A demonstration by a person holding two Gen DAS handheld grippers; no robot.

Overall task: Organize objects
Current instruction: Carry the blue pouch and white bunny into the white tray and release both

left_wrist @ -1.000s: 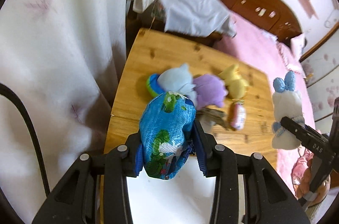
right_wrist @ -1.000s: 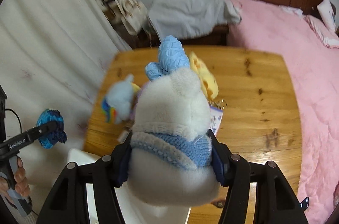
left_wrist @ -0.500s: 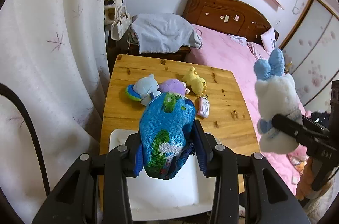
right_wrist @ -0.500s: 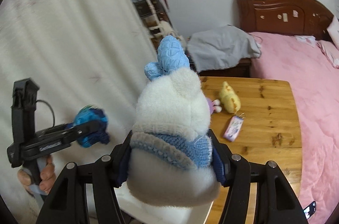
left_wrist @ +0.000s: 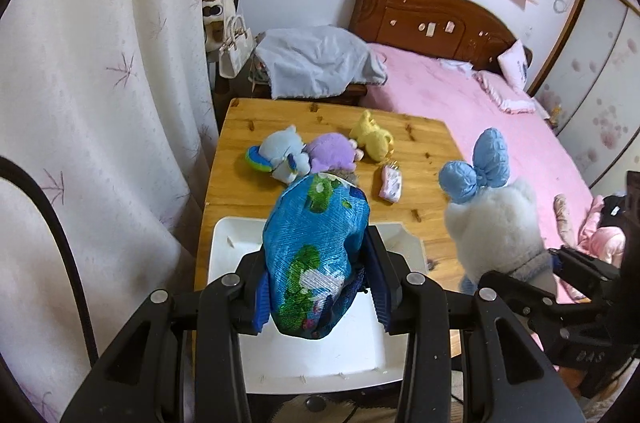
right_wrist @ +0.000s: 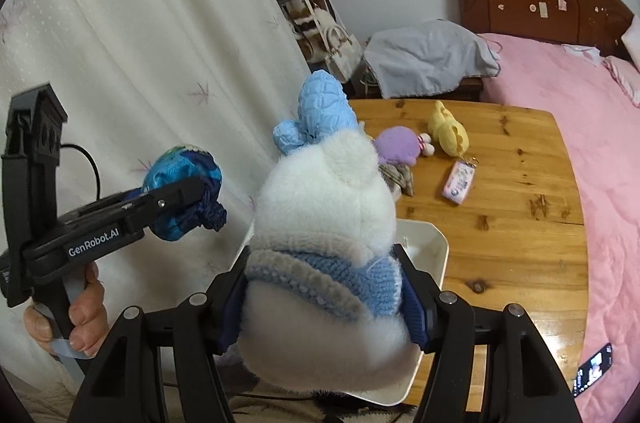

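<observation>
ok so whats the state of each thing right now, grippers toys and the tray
left gripper: shut on the blue pouch, held above the tray
right gripper: jaws opening, white plush between them, pads touching it
white tray: on the table edge, nothing visible in it
purple plush: lying on the table
yellow plush: lying on the table
pink tag: flat on the table
</observation>
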